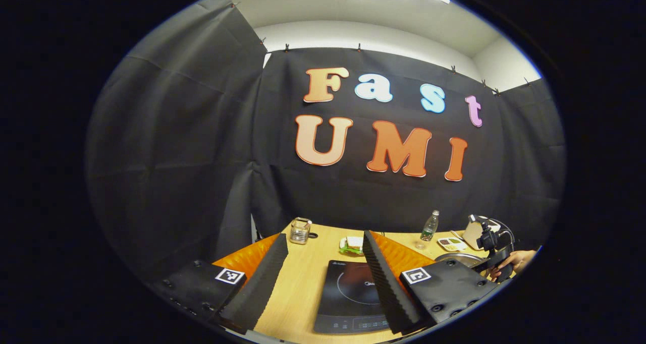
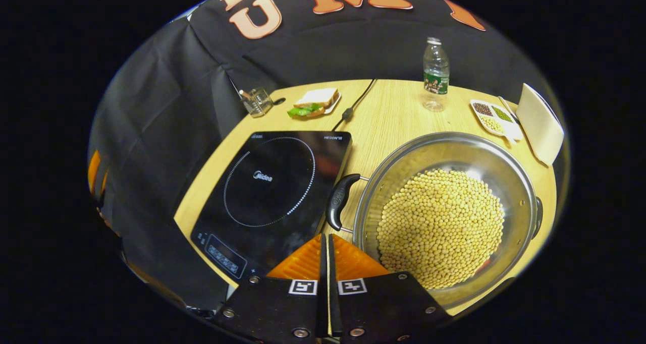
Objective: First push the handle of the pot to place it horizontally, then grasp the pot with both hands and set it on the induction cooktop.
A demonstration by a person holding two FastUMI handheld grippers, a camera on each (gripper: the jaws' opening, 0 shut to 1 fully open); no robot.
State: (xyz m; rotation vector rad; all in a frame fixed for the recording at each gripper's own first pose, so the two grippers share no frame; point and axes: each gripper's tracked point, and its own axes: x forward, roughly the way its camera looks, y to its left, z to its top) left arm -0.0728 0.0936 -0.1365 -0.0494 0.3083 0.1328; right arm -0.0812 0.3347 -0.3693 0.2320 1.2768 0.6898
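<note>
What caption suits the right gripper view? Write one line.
Closed right gripper hovers near the handle of a bean-filled pot beside the induction cooktop.

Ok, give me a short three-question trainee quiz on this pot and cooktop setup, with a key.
1. True or false: the pot already sits on the induction cooktop.
2. Which claw has its fingers spread wide apart: A) the left claw, B) the right claw?
3. Fill the gap: the pot holds a heap of small yellow ____.

Key
1. False: it stands on the table beside the cooktop, to its right in the right gripper view.
2. A: the right claw's fingers are nearly together, with nothing between them.
3. Beans, seemingly soybeans.
</note>
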